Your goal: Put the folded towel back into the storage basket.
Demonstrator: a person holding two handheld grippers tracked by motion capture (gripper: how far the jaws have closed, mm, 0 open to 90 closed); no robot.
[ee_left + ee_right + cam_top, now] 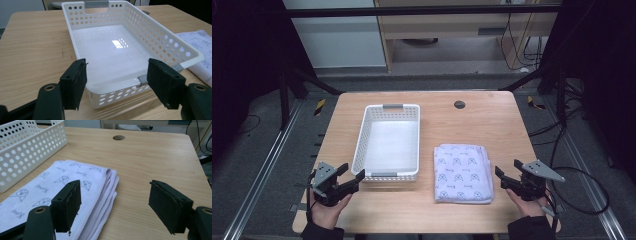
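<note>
A white perforated basket (362, 145) stands empty on the wooden table, its near wall (117, 93) close in front of my left gripper (116, 80). That left gripper (352, 177) is open, jaws wide apart with nothing between them, just short of the basket's near left corner. A folded pale lilac towel (462, 172) with small printed faces lies right of the basket. My right gripper (504, 180) hovers at the towel's right edge, open. In the right gripper view the towel's folded edge (105, 192) lies beside the left jaw, and my right gripper (115, 205) holds nothing.
The table (492, 125) has a round cable hole (459, 104) at the back. Metal rails and cables run along the floor on both sides. A wooden cabinet stands beyond the far edge.
</note>
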